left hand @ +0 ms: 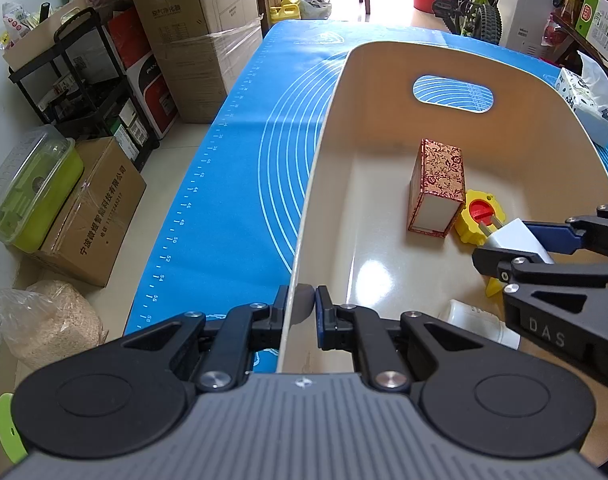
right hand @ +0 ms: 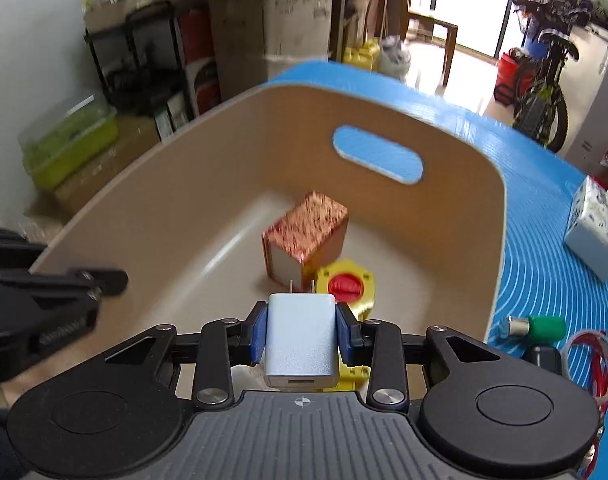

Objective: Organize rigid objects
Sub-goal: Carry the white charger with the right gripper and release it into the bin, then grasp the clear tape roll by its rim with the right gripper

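Observation:
A beige bin point(left hand: 324, 152) with a handle slot stands on the blue mat point(left hand: 231, 168). My left gripper point(left hand: 299, 306) is shut on the bin's near left wall. My right gripper point(right hand: 301, 330) is shut on a white plug adapter point(right hand: 301, 344) and holds it over the bin's inside; it also shows in the left wrist view point(left hand: 516, 240). In the bin lie a red patterned box point(left hand: 438, 186), a yellow and red round part point(left hand: 480, 214) and a white object point(left hand: 476, 320), partly hidden.
On the mat right of the bin lie a green-capped item point(right hand: 544, 328), a red cord point(right hand: 600, 360) and a tissue box point(right hand: 596, 224). Cardboard boxes point(left hand: 91, 216), a black rack point(left hand: 75, 80) and a green container point(left hand: 31, 192) stand on the floor at left.

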Demonstrator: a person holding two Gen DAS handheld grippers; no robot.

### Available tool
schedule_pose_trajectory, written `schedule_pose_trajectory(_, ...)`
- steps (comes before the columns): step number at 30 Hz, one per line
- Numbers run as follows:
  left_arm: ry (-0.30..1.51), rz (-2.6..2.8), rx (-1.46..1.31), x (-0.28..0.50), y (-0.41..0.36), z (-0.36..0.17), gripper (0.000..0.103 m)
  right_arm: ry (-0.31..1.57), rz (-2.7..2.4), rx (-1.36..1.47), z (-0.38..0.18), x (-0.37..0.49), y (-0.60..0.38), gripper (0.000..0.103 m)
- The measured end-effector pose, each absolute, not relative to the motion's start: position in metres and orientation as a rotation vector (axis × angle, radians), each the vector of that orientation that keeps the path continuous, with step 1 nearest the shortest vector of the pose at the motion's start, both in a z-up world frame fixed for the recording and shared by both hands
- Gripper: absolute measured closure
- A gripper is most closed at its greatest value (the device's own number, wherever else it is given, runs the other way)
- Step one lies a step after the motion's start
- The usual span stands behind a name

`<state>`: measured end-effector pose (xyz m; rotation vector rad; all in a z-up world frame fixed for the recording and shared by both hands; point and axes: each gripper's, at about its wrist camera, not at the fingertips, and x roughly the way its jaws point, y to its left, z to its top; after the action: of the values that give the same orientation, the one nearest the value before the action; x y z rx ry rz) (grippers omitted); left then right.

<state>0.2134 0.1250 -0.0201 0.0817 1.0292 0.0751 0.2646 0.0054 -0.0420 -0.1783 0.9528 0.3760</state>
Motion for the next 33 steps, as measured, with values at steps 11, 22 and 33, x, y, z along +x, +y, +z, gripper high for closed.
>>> schedule_pose_trajectory(11,1.031,0.076,0.082,0.216,0.122,-0.021,0.089,0.927,0.369,-0.174,-0.036,0.262,-0.001,0.049)
schedule_pose_trajectory(22,1.031,0.079,0.084,0.215,0.122,-0.022,0.088,0.690,0.193,-0.007,0.013,0.255,-0.075,0.031)
schedule_pose_trajectory(33,1.031,0.081,0.087,0.215,0.122,-0.022,0.088,0.780,-0.122,0.023,-0.031,0.285,-0.172,0.026)
